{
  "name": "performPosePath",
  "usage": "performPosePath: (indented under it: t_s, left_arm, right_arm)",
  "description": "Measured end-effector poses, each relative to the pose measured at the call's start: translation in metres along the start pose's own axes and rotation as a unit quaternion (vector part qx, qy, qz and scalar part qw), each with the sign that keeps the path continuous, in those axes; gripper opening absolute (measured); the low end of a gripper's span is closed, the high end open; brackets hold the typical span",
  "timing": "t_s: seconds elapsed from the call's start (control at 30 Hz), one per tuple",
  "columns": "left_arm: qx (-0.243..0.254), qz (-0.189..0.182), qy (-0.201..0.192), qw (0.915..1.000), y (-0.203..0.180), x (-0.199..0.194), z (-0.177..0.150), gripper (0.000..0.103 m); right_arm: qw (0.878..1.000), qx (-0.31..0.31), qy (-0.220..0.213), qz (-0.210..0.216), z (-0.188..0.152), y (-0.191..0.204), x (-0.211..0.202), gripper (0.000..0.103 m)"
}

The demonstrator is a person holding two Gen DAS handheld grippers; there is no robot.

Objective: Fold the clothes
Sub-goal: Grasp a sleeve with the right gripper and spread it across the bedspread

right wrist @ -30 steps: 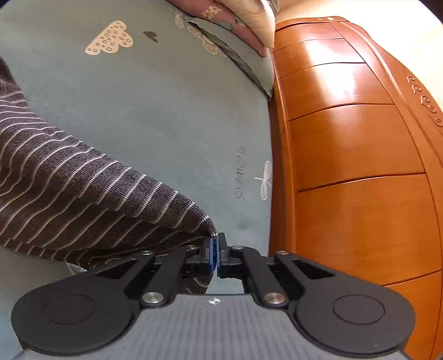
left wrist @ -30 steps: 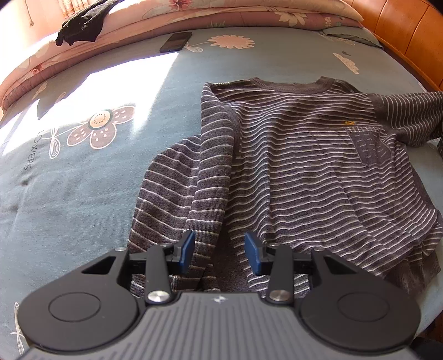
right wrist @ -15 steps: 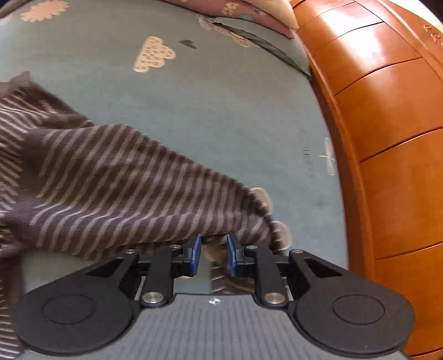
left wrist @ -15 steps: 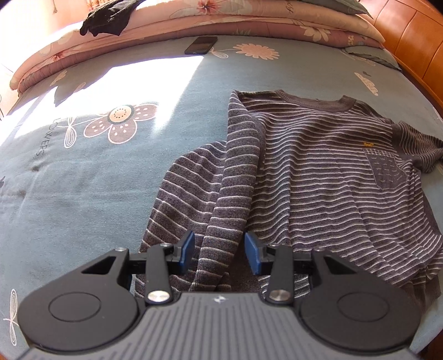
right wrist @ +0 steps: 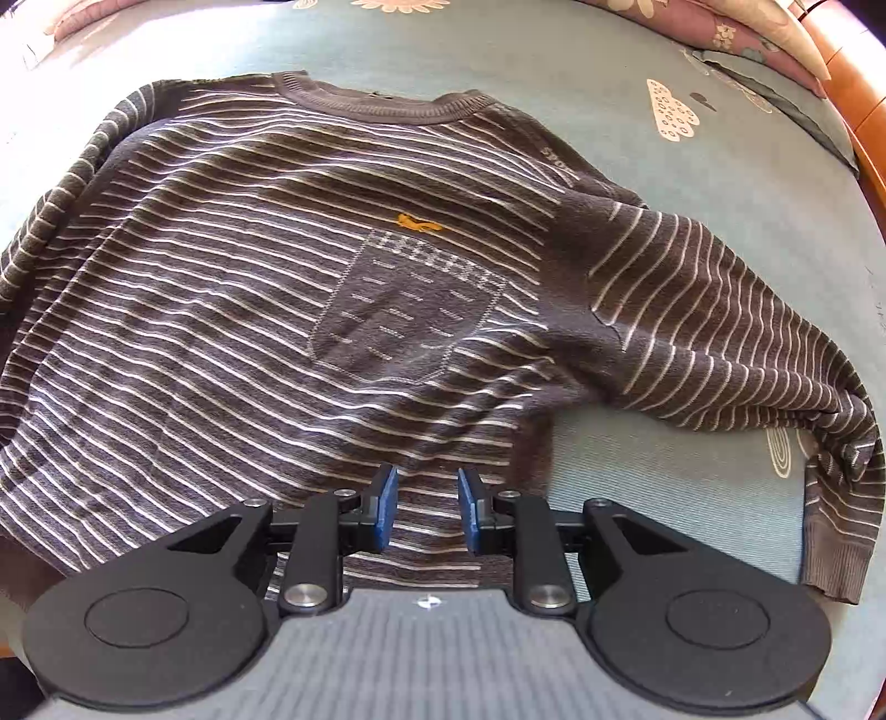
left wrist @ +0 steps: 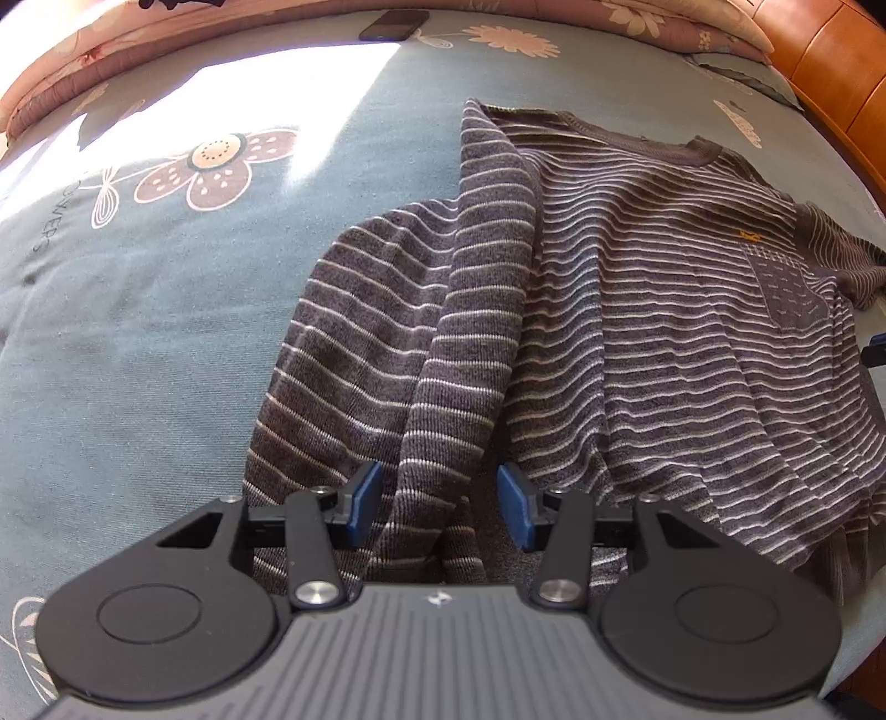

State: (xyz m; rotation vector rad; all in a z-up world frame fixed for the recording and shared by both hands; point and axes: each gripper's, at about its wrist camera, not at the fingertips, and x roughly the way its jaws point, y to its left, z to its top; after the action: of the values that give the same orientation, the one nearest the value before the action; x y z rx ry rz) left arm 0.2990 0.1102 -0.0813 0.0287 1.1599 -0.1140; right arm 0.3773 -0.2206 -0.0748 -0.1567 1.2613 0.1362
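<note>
A dark grey sweater with thin white stripes lies face up on the blue bedsheet. One sleeve is folded down along its left side. My left gripper hangs over that sleeve's lower end, its jaws opening, with the sleeve between the pads but not pinched. In the right wrist view the sweater shows its chest pocket. The other sleeve stretches to the right, with its cuff on the sheet. My right gripper hovers over the lower body, jaws opening, gripping nothing.
A black phone lies at the far end of the bed, beside a pink flowered quilt. A wooden bed frame runs along the right side, close to the outstretched sleeve.
My right gripper let go of the sleeve cuff, opened, and swung left over the sweater's body. The sleeve now rests on the bed. My left gripper sank closer to the folded sleeve.
</note>
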Motion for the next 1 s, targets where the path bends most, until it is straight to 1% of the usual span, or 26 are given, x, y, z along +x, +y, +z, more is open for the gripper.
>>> performPosePath:
  t_s: [0.07,0.1,0.13,0.2,0.3,0.4,0.5,0.57,0.7,0.77,0.87,1.0]
  left_arm:
    - [0.005,-0.004,0.006,1.0000,0.003,0.001,-0.003,0.036]
    - [0.007,-0.007,0.009,0.9999,0.004,0.002,-0.004,0.017]
    - [0.010,-0.007,0.009,0.9999,0.004,0.001,-0.005,0.004]
    - [0.018,-0.001,-0.001,0.9998,0.005,-0.005,-0.006,0.001]
    - [0.010,0.010,-0.026,0.9996,0.012,-0.020,-0.002,0.001]
    - [0.002,0.040,-0.053,0.9978,0.028,-0.036,0.006,0.001]
    - [-0.016,0.089,-0.073,0.9933,0.051,-0.044,0.018,0.001]
    - [-0.026,0.120,-0.080,0.9892,0.069,-0.042,0.028,0.001]
    - [-0.053,0.160,-0.084,0.9821,0.106,-0.030,0.051,0.001]
    - [-0.059,0.180,-0.089,0.9778,0.122,-0.024,0.065,0.001]
    - [-0.048,0.213,-0.102,0.9706,0.140,-0.016,0.085,0.001]
    - [-0.035,0.242,-0.101,0.9643,0.160,-0.003,0.116,0.001]
  right_arm:
    - [1.000,0.001,0.001,0.005,0.002,0.005,-0.001,0.029]
    - [1.000,0.002,0.002,0.006,0.003,0.006,-0.001,0.029]
    - [1.000,0.001,0.003,0.006,0.003,0.008,-0.001,0.029]
    - [1.000,-0.001,0.004,0.004,0.004,0.010,-0.001,0.029]
    - [1.000,0.000,0.008,0.007,0.004,0.013,-0.002,0.029]
    - [1.000,-0.001,0.011,0.009,0.003,0.016,-0.002,0.030]
    - [1.000,-0.002,0.013,0.010,0.002,0.020,-0.002,0.030]
    - [1.000,-0.001,0.016,0.010,0.001,0.022,-0.001,0.030]
    - [1.000,-0.001,0.018,0.014,0.000,0.026,-0.003,0.030]
    - [1.000,-0.003,0.019,0.015,-0.001,0.027,-0.004,0.030]
    - [1.000,-0.007,0.023,0.011,-0.003,0.027,-0.005,0.031]
    - [1.000,-0.005,0.028,0.004,-0.004,0.026,-0.007,0.031]
